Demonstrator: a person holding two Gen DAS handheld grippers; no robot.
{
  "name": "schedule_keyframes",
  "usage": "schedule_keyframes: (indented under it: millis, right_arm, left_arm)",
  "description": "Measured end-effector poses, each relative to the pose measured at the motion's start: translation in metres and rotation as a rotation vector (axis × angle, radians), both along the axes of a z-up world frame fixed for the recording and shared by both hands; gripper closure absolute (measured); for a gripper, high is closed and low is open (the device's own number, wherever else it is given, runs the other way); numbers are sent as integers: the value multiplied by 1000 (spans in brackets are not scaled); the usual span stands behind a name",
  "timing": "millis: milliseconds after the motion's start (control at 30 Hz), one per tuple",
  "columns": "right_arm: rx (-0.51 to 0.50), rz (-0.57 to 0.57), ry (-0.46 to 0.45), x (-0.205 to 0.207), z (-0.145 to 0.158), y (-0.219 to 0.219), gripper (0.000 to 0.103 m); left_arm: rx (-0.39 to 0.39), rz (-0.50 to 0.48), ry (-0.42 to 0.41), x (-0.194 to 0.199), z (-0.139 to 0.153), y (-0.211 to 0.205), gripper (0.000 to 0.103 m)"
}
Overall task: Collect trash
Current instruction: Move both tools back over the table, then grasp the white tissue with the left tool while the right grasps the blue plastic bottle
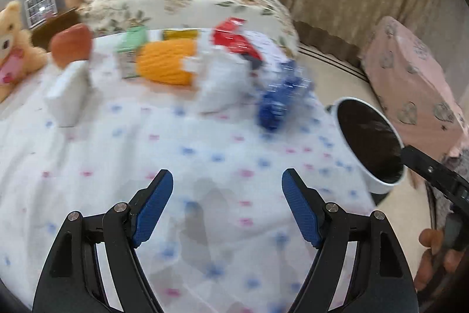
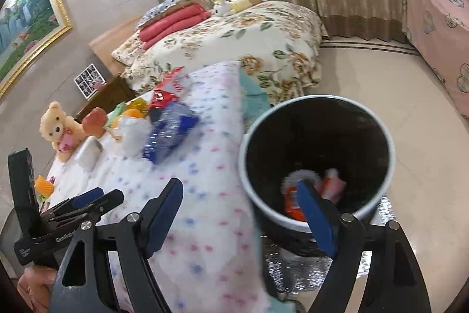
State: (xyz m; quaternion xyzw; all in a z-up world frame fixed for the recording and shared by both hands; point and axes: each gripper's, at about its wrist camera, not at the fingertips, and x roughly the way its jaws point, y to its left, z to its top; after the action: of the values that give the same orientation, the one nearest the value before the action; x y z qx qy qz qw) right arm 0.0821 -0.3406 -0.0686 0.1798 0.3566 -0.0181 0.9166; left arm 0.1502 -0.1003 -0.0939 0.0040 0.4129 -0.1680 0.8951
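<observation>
Showing only rightward: trash (image 2: 296, 195) inside bin (image 2: 390, 148)

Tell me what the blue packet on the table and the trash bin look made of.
Blue packet: thin glossy plastic film, by its crinkles and shiny highlights; blur leaves it unsure. Trash bin: smooth white outside, dark inside, probably plastic or painted metal.

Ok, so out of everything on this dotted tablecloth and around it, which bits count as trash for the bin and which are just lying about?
For the job:
- trash bin, some trash already inside
- blue wrapper
- red wrapper
- crumpled white paper
- both grippers, left and right, open and empty

Just lying about:
- teddy bear
- folded red blankets
- framed painting
- orange knitted item, probably not trash
</observation>
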Motion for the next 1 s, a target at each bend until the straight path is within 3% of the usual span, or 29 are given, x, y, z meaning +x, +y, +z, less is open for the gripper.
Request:
schedule_keyframes:
  millis: [67,300,800,900,1000]
  right_arm:
    - [39,37,17,12,-5,13,22]
    - [10,90,18,42,-10,48,23]
    - [130,137,50,123,-18,48,34]
    - [150,150,76,135,-27,48,49]
    - [176,172,90,139,-34,49,58]
  left_arm:
    - [-1,16,5,4,-3,13,25]
    - [-49,37,42,29,-11,39,25]
    - [-120,-82,71,94,-7,9,26]
    - [-131,-103,98,105,-13,3,43]
    - [-149,-124,117,111,-17,1,68]
